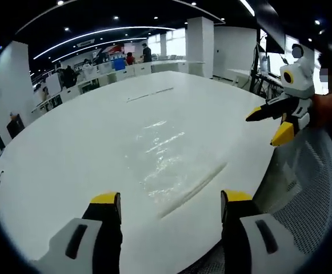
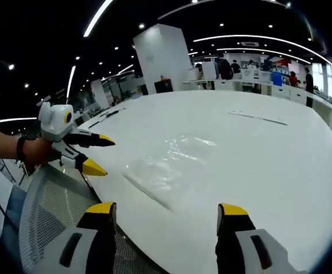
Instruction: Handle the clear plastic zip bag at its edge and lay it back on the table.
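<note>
The left gripper [image 1: 170, 206] hangs wide-jawed and empty just short of the clear plastic zip bag [image 1: 171, 165], which lies flat on the white table [image 1: 68, 148]. Its zip edge is the nearest part; probably best pinched there, low and square. Right of the bag, the right gripper [image 2: 168, 217] gapes empty too. A mesh chair [image 2: 57, 200] crowds the table's near edge.

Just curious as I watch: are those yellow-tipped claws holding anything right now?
No. The left gripper and right gripper are both open and empty; the plastic bag lies flat on the table.
</note>
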